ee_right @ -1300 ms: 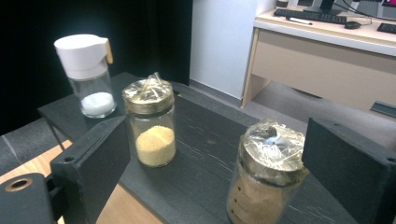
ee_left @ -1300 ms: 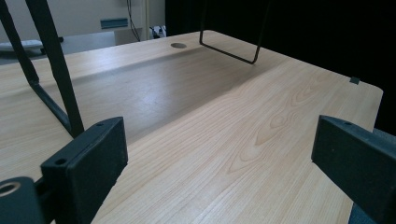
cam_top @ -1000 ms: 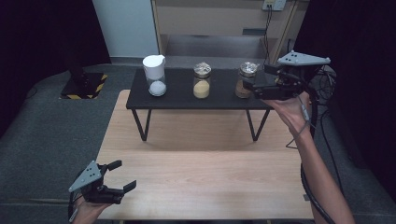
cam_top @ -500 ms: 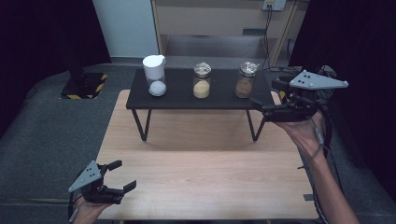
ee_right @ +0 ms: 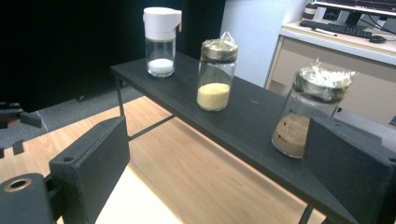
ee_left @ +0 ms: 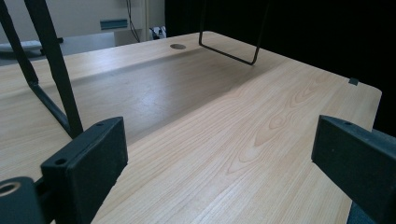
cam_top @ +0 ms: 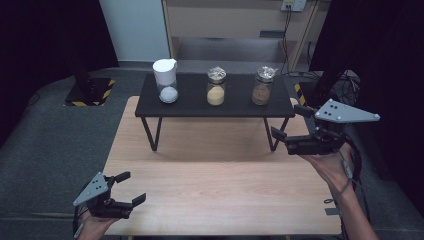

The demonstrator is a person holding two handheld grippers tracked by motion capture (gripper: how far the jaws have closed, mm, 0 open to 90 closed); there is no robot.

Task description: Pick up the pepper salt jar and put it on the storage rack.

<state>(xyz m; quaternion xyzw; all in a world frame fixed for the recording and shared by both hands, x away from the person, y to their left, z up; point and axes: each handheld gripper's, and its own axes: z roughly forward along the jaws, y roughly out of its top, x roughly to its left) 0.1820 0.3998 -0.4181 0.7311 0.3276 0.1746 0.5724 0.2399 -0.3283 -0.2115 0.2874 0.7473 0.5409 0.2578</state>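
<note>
Right gripper [cam_top: 285,126] now off the right end of the black shelf [cam_top: 240,106] and lower than a second ago, when it was up at the brown-filled jar [cam_top: 261,86]; jaws wide, nothing between them, so a retreat without a pick, jar unmoved near the shelf's right end beside the yellow-filled jar [cam_top: 216,87] and white-capped jar [cam_top: 166,80]. Left gripper [cam_top: 129,188] parked at the table's [cam_top: 220,170] near left corner, jaws apart and empty. Plenty of bare wood between both hands; shelf edge and its right leg [cam_top: 274,139] close to the right jaws.
</note>
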